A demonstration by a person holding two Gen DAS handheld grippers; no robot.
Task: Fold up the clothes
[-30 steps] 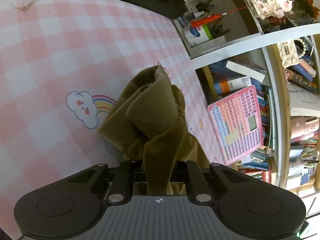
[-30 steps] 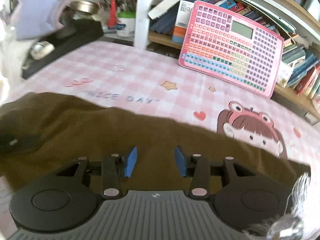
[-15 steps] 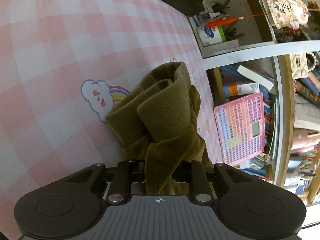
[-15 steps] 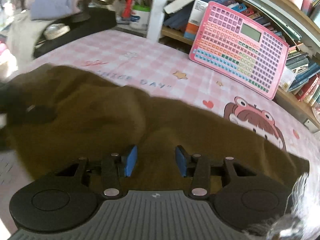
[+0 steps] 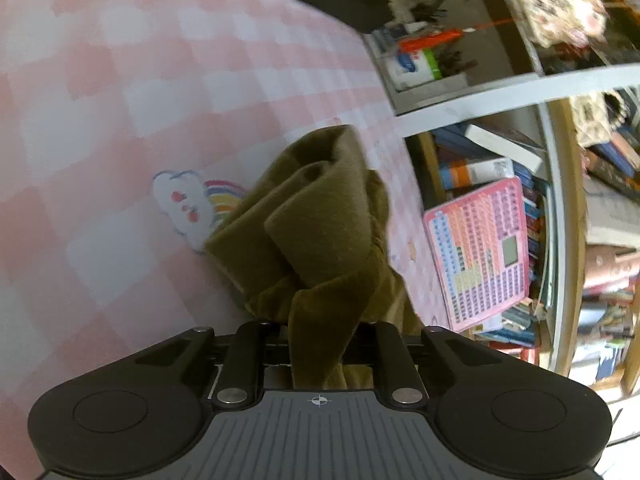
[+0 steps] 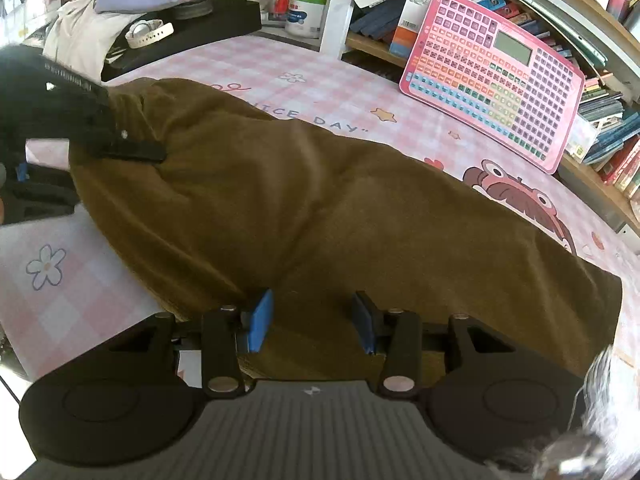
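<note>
From your right wrist view, the garment (image 6: 320, 200) lies across the table mat (image 6: 80, 288), running from ten o'clock to four o'clock. Your left gripper (image 6: 132, 152) sits on its end at ten o'clock. The keyboard toy (image 6: 492, 76) leans against the bookshelf (image 6: 600, 104) at one o'clock, behind the garment. The cup of pens (image 6: 306, 12) stands at twelve o'clock, with the wristwatch (image 6: 148, 34) on the tray (image 6: 208, 28) at eleven.
</note>
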